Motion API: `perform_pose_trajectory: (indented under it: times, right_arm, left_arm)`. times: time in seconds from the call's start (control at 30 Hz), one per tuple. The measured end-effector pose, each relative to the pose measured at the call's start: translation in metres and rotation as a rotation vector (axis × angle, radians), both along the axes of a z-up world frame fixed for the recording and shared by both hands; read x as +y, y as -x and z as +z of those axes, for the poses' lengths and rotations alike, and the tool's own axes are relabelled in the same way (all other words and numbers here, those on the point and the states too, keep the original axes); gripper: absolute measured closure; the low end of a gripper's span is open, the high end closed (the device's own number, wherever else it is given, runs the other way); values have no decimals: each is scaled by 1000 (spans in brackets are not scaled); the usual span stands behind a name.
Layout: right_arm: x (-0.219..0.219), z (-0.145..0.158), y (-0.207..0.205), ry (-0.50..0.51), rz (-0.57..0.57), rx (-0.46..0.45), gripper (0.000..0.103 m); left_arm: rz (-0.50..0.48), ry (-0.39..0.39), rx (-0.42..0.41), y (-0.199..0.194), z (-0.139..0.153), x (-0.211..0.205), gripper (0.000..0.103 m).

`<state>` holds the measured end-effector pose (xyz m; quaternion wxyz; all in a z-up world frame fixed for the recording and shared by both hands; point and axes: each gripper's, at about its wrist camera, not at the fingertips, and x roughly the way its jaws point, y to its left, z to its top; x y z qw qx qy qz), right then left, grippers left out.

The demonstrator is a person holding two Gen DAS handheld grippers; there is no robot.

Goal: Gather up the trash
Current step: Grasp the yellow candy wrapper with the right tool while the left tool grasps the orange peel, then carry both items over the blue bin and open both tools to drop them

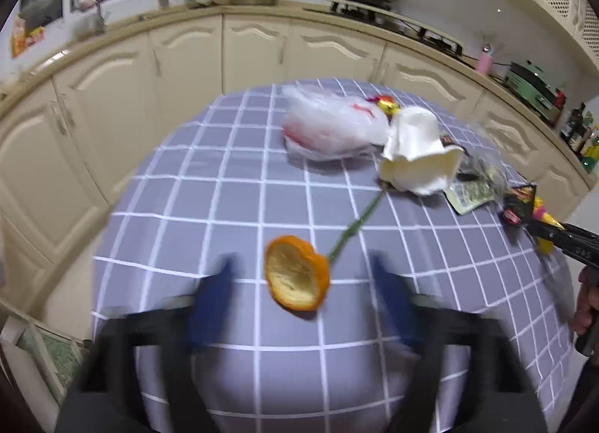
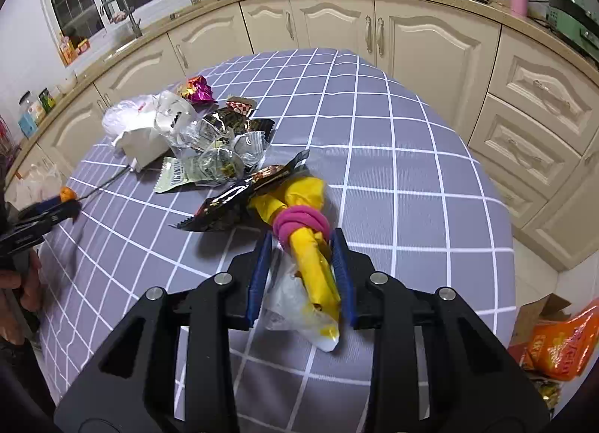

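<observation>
Right gripper [image 2: 301,246] has its blue pads pinched on the yellow bag [image 2: 305,231] tied with a pink band [image 2: 301,223], at 6 o'clock from the wrapper pile [image 2: 213,148] on the checked tablecloth [image 2: 393,156]. Left gripper [image 1: 303,279] is blurry, jaws partly open around the orange peel [image 1: 295,277], and I can't tell if they're touching it. White flower [image 1: 415,150] sits at 1 o'clock from the peel.
</observation>
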<state>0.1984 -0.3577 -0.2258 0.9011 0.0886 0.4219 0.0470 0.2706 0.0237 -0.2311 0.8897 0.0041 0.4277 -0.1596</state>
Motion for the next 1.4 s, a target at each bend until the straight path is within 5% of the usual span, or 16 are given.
perform_pose_trajectory:
  times: [0.07,0.2,0.6,0.87,1.1,1.4]
  right_arm:
    - [0,1,4,-8,1,-4,73]
    - [-6,4,15,-32,-18,-19,73]
    - [-15,12,54,-109,-47,-68,74]
    - [-12,45,78,-131,-32,-168,74]
    - [-24,79,106,-140,-47,-258,74]
    - [-108,93,169,-137,-228,-305,74]
  left_arm:
    - [-5,-14,-7,3,0,-2,68]
    - [-27,-5,-27,17,1,-7,72]
    - [74,63,-78,66,11,5,73]
    - [162,105,-198,112,53,17,73]
    - [62,158,-294,133,97,-29,73]
    - [-191,215,-300,157,115,-154,73]
